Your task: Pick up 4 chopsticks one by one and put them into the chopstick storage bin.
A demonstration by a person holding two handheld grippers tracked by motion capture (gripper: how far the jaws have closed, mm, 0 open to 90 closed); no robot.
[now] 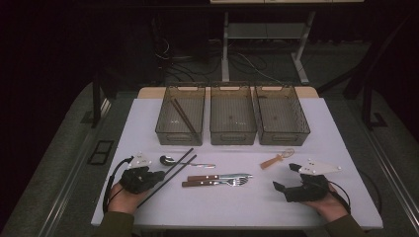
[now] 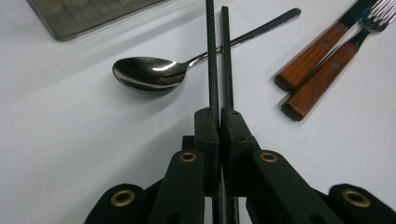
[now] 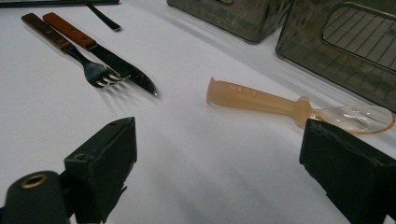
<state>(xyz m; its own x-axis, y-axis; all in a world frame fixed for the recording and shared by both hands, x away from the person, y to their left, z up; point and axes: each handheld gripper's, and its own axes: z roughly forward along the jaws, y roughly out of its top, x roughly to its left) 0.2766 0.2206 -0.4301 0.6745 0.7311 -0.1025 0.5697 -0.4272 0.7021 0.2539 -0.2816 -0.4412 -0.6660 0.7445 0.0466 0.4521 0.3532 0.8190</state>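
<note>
Now L claw (image 2: 219,114) pinches black chopsticks (image 2: 217,56) (both, seemingly); R claw (image 3: 219,154) spread wide.

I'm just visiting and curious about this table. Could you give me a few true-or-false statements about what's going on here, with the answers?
1. The left hand-held gripper is shut on black chopsticks. True.
2. The right hand-held gripper holds the plastic spoon. False: its jaws stand open and the spoon lies on the table beyond them.
3. All three bins are empty. False: the left bin holds brown chopsticks.
4. A fork and knife lie side by side. True.
</note>
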